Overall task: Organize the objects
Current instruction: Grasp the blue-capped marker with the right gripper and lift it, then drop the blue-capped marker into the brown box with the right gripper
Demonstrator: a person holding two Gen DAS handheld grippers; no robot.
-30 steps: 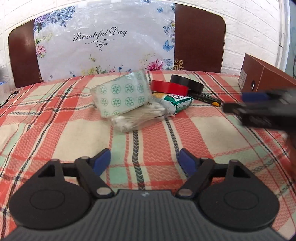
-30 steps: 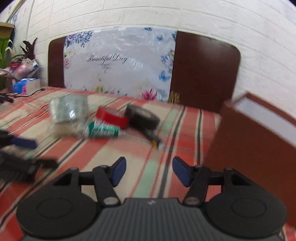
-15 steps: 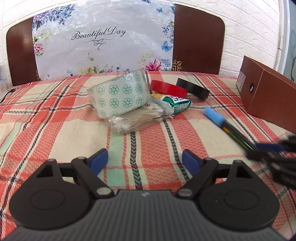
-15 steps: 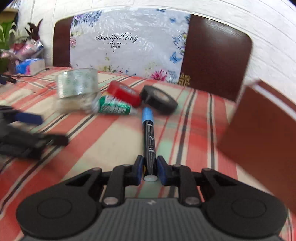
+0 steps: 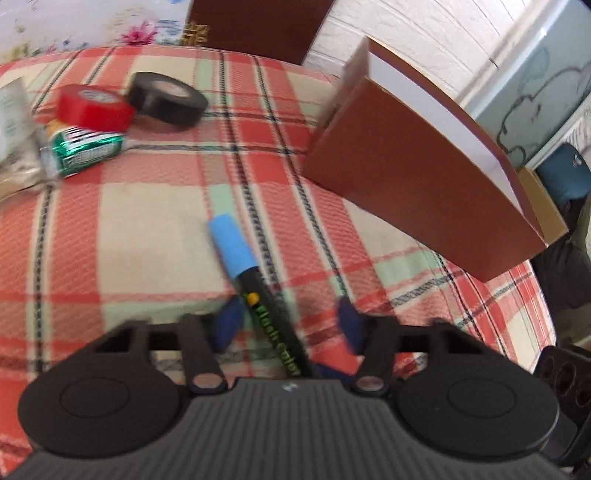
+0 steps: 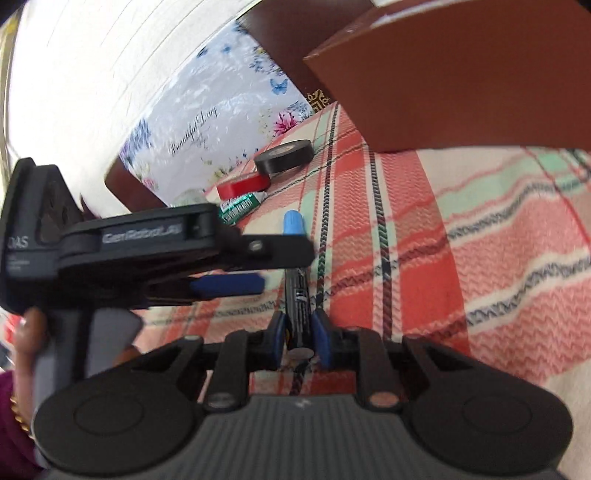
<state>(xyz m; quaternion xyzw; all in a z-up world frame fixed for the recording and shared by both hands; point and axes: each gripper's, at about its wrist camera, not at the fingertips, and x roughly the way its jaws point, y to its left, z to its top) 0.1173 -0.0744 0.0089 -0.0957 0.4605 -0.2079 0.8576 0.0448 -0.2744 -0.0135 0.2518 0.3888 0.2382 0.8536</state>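
A white brick wall [image 5: 413, 33] runs behind the bench [image 5: 147, 221], which is covered in a red, cream and green plaid cloth. A dark brown headboard-like panel [image 5: 258, 22] stands against the wall, partly draped by a floral plastic sheet [image 6: 221, 122]. Right of it is a pale blue cabinet [image 5: 535, 85]. Bright daylight washes the wall.

In the left wrist view, the marker [image 5: 258, 284] runs under the gripper body, hiding its rear end, and its printed lettering is too blurred to read. The pale packet [image 5: 14, 125] is cut off by the left edge. In the right wrist view, the brown box [image 6: 461, 77] runs past the top edge, and the left gripper [image 6: 229, 284] hides part of the green packet [image 6: 240, 206].
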